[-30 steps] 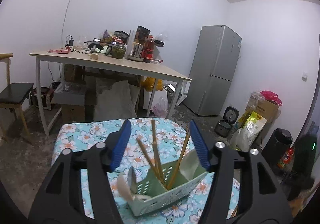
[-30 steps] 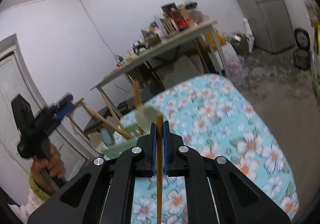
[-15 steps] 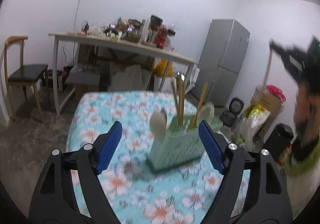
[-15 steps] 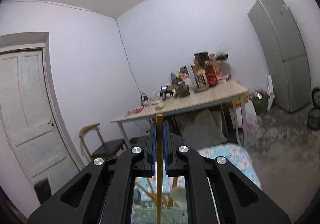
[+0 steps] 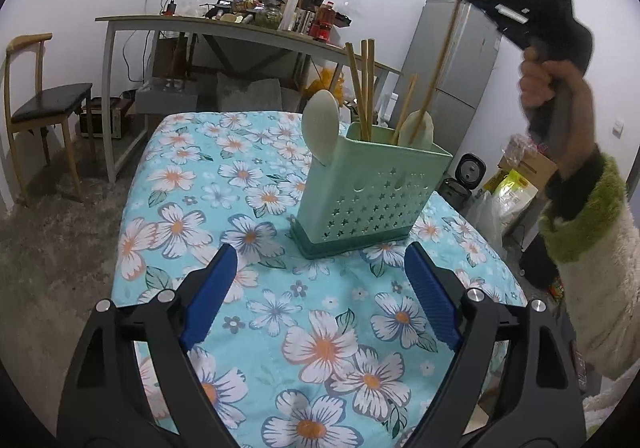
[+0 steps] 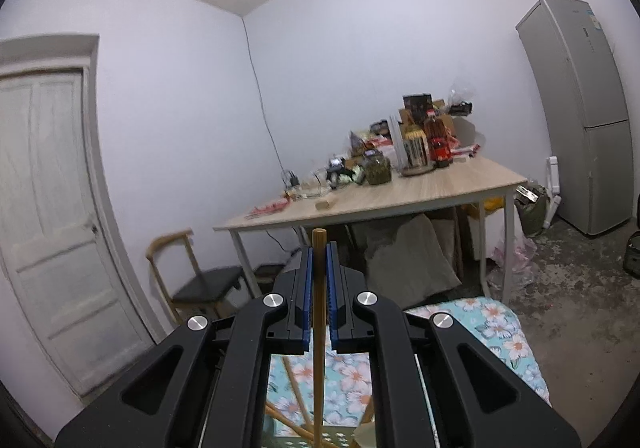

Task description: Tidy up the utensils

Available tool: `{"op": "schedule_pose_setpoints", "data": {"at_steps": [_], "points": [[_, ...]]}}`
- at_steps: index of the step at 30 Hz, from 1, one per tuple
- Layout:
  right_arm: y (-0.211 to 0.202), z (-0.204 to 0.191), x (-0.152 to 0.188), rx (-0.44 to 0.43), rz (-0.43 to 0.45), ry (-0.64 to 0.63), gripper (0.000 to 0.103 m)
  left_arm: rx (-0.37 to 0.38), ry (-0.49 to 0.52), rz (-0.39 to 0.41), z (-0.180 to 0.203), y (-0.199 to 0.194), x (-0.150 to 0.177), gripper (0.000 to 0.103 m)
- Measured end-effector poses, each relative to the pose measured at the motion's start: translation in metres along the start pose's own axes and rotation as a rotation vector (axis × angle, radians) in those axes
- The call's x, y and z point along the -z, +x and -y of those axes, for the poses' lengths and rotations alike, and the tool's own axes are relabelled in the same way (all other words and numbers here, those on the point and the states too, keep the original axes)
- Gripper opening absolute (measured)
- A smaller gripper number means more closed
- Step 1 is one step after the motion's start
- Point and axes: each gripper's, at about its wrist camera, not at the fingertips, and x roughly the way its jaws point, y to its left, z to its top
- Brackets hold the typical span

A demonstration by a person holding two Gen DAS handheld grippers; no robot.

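utensil holder ahead of spread left jaws; chopstick pinched in right jaws

the left gripper (image 5: 316,280) is seen with its blue pads spread wide and its jaws opening; nothing is held between them. the green utensil holder (image 5: 368,196) is located just ahead of the jaws, slightly right of their centre line, standing upright on the floral tablecloth (image 5: 192,184) and clear of both pads. three wooden chopsticks (image 5: 362,88) are seen standing in the holder, with a further one leaning nearby. a pale spoon (image 5: 320,128) is seated at its left end and a second pale spoon (image 5: 418,128) toward its right.

the right gripper (image 6: 319,268) is pressed together on a single wooden chopstick (image 6: 319,348). the stick is pinched upright between the blue pads, its tip protruding just above them and its shaft running down below the jaws. in the left wrist view, this gripper is held raised above and to the right of the holder by a hand (image 5: 548,88) in a fleece sleeve (image 5: 592,248).
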Motion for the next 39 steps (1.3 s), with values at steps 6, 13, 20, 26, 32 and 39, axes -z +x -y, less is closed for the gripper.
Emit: {"op": "schedule_pose_setpoints", "data": {"at_steps": [6,13,20,26,32,39], "points": [[0.024,0.002,0.032,0.005,-0.079,-0.008,0.007,-0.006,0.008,0.001,-0.001,0.006,0.000,0.083],[0.006,0.004,0.054,0.023,-0.133,-0.018,0.046,-0.041,-0.019,-0.014,-0.004,0.007,-0.002,0.084],[-0.053,0.023,0.068,0.030,-0.147,0.048,0.065,-0.134,-0.010,0.003,0.019,-0.001,-0.014,0.093],[-0.098,0.026,0.106,0.097,-0.247,0.028,0.081,-0.289,-0.003,-0.009,0.053,-0.004,-0.024,0.095],[-0.135,0.027,0.147,0.214,-0.336,-0.029,0.089,-0.518,0.011,-0.034,0.077,-0.002,-0.024,0.095],[-0.159,0.030,0.159,0.267,-0.349,-0.067,0.091,-0.686,0.057,-0.081,0.101,0.000,-0.024,0.095]]}}
